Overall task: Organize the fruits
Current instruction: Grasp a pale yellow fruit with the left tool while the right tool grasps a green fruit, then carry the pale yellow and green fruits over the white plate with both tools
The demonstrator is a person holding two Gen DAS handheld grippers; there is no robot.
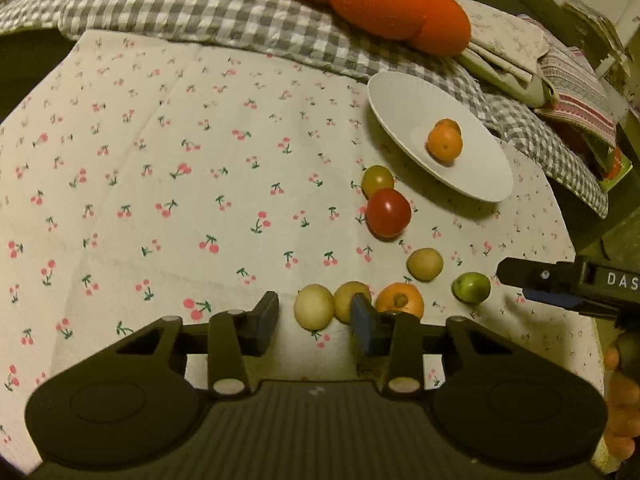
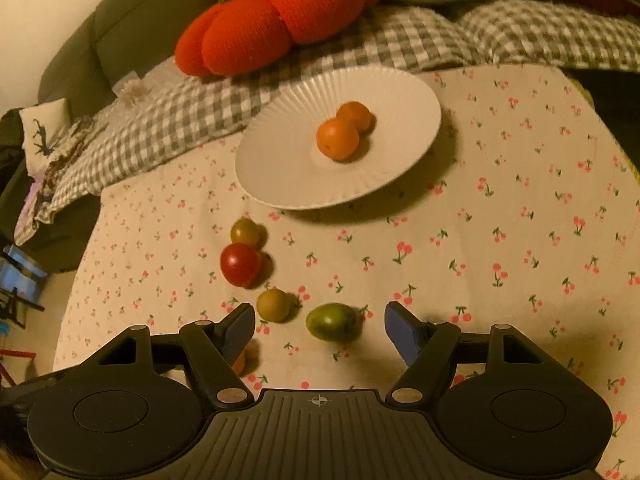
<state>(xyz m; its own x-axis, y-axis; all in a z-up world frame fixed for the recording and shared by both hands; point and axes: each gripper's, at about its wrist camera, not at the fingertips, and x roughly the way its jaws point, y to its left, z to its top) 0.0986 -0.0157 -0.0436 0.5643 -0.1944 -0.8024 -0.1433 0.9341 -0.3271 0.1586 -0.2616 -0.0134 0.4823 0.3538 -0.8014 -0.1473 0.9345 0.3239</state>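
Presently: left claw (image 1: 316, 320), unclenched, straddles a pale yellow round fruit (image 1: 314, 306) without contact. Right claw (image 2: 320, 334), unclenched; a green round fruit (image 2: 331, 322) lies between its fingers, untouched.

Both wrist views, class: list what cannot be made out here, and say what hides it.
- Left wrist view: the orange fruit is partly covered by the left gripper's finger; contact unclear.
- Right wrist view: a fruit is nearly hidden behind the right gripper's finger.
- Both views: the rear orange on the plate is half hidden by the front orange.
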